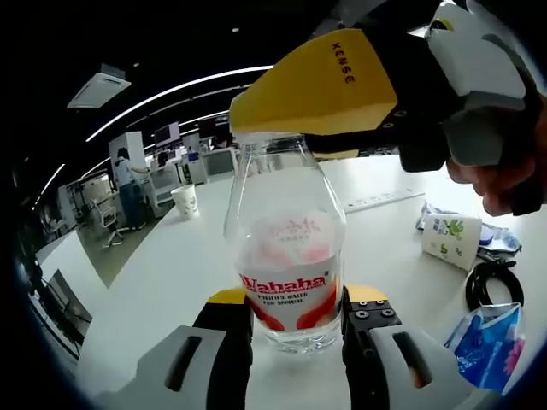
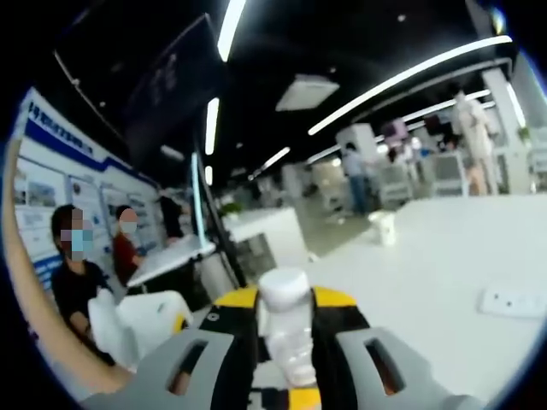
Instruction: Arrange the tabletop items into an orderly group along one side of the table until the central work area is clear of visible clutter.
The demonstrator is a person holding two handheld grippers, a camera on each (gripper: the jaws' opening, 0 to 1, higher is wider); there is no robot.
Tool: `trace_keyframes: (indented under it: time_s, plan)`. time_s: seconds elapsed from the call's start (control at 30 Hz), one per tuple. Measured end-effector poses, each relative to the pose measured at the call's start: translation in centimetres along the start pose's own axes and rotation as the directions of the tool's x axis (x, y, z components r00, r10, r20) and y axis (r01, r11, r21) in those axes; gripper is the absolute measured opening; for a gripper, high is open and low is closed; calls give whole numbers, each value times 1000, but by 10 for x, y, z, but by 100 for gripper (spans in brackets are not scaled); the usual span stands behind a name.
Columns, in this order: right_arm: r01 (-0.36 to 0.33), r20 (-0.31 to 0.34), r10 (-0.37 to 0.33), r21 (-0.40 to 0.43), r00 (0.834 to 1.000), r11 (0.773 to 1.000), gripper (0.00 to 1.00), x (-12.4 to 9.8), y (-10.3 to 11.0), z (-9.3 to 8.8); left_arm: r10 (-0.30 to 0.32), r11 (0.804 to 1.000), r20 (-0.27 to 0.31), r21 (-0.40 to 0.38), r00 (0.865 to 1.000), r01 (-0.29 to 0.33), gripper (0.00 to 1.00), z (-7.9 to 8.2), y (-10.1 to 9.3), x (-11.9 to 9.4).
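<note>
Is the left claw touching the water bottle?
Touching. In the left gripper view, the left claw has a jaw pressed against each side of the water bottle near its base.

Long ceiling light strips [image 1: 171, 90] curve across a dark ceiling in both views, bent by strong fisheye distortion toward the edges. The white table [image 1: 171, 273] reflects them brightly, nearly washed out at right of the right gripper view. The left gripper view is fairly sharp; the clear bottle [image 1: 286, 248] shows soft glints. The right gripper view is blurred throughout, the bottle cap [image 2: 284, 286] at lower centre overexposed and soft.
</note>
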State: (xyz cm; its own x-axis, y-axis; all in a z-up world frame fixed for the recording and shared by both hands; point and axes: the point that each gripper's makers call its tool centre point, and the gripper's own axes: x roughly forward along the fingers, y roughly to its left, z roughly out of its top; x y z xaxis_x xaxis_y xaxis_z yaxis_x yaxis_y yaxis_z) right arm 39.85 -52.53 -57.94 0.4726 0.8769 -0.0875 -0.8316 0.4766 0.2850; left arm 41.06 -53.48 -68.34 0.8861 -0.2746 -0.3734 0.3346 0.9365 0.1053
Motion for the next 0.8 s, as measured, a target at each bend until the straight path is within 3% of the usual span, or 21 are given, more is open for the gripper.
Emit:
trace_keyframes:
  time_s: [0.63,0.8]
  plan:
    - [5,-12,-5,-22,1000,1000,20,-2,4,-2,0,1000,6,3,1000,0,39,-1,0,-3]
    - [2,-27,-3,-51,1000,999,27,-1,10,-4,-16,1000,5,18,1000,16,39,-1,-1,-3]
